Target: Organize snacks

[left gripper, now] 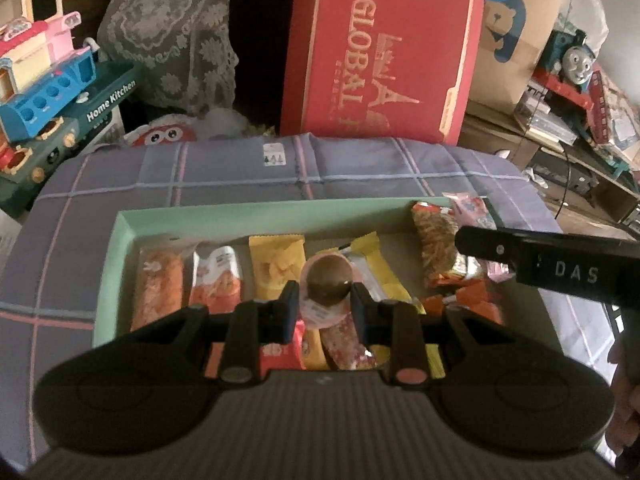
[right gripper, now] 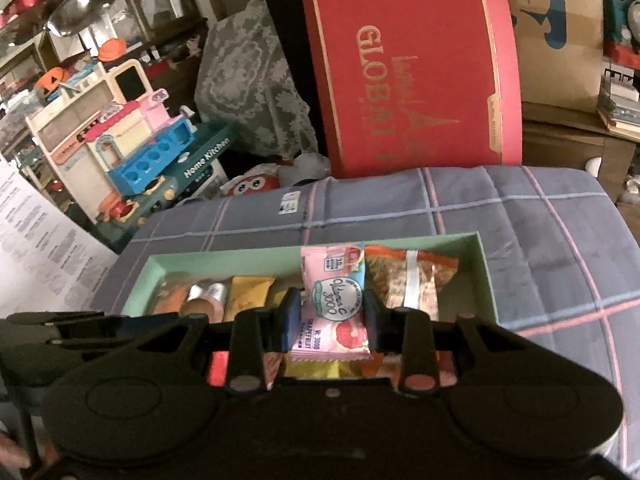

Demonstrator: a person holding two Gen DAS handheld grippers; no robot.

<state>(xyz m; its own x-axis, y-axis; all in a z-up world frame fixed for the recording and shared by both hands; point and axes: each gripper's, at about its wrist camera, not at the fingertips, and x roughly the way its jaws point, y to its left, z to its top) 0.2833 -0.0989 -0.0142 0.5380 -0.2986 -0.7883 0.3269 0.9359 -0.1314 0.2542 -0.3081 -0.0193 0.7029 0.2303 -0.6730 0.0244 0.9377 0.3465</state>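
1. While both grippers hang over the shallow mint-green cardboard tray (left gripper: 120,240) on a purple plaid cloth (left gripper: 224,168), the left gripper (left gripper: 325,300) has its jaws clenched on a pink-wrapped round chocolate snack (left gripper: 326,280), held above the tray's middle.
2. Further right, the right gripper (right gripper: 331,314) grasps a pink grapefruit candy sachet (right gripper: 334,304) by its sides, above the tray's right half.
3. Both packets look light, crinkly and slippery; the chocolate probably crushes easily, so a gentle grip by the wrapper suits.
4. Other wrapped snacks lie in rows below.
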